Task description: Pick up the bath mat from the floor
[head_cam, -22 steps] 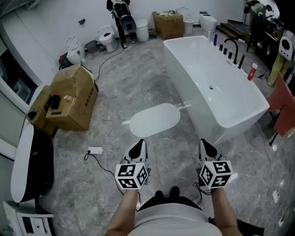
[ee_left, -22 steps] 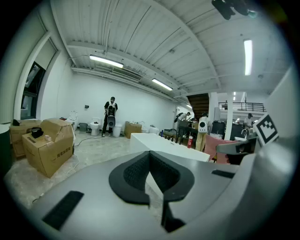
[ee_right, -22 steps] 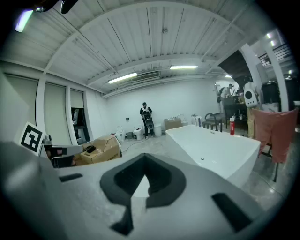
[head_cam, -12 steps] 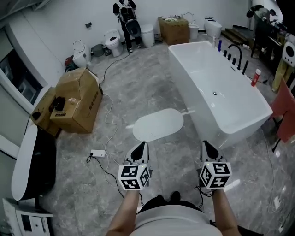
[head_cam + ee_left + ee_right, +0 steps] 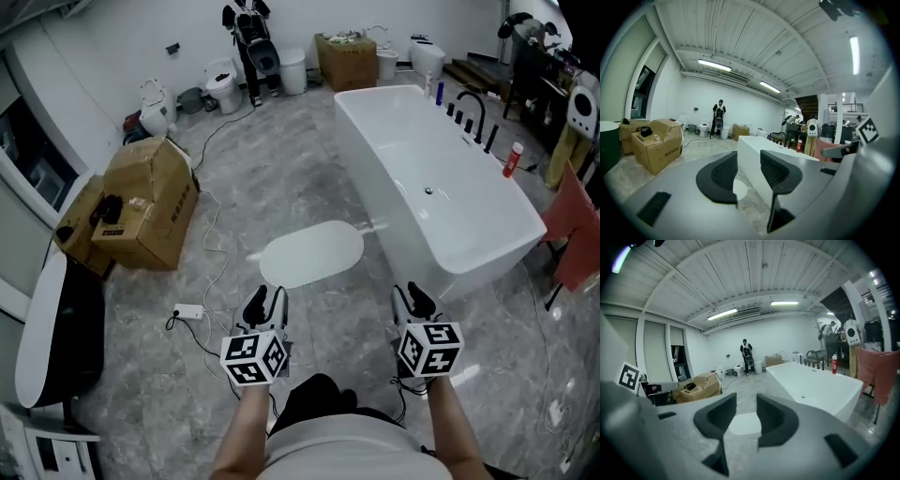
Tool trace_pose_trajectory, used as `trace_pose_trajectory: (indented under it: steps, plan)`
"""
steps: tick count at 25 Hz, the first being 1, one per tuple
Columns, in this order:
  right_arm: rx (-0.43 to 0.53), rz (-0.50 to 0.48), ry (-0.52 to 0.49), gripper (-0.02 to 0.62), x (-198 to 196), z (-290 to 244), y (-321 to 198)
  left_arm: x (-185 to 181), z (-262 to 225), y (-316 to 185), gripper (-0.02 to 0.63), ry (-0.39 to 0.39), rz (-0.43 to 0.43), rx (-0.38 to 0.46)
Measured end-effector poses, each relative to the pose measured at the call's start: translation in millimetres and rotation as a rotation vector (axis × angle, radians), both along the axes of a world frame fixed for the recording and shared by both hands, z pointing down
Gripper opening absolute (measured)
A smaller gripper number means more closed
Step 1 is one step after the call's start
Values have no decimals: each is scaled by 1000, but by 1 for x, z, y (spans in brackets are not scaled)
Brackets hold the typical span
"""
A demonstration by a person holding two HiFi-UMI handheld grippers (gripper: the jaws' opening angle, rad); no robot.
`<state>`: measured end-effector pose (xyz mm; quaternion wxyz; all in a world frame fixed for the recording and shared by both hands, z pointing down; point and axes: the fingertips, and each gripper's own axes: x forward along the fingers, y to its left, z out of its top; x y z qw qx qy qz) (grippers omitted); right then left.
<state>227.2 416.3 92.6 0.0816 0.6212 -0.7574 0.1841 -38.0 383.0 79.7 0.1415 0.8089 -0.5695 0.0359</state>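
Jaws apart; bathtub close beside bath mat.

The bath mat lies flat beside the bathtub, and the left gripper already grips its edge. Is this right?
No. The left gripper is open, apart from the bath mat, which lies flat beside the bathtub; the head view shows it.

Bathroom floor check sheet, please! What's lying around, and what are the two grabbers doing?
Surface: grey stone-look tile floor.
Job's things: white oval bath mat, flat on the floor, untouched.
Clutter: brown cardboard boxes at the head view's left.
Grippers: left gripper and right gripper both open, empty, short of the mat.
Cables: thin white cable with a plug block, near the boxes.
Surroundings: white freestanding bathtub; white toilets and a standing person by the far wall.
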Motion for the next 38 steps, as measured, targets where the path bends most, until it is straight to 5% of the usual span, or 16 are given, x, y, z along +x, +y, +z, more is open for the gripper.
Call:
trace_pose_trajectory:
  steps: [11,28,38]
  plan:
    - [-28,-1,33,130,6,16,-53,-24,21,-54,197,11,-71,-70]
    - [-91,19,42,130,-28,37,-313,-80,70,-290,196,-16,-114,-145]
    - [-98,8,54,130,-45,37,-390,-113,78,-358,183,8,-160,-149]
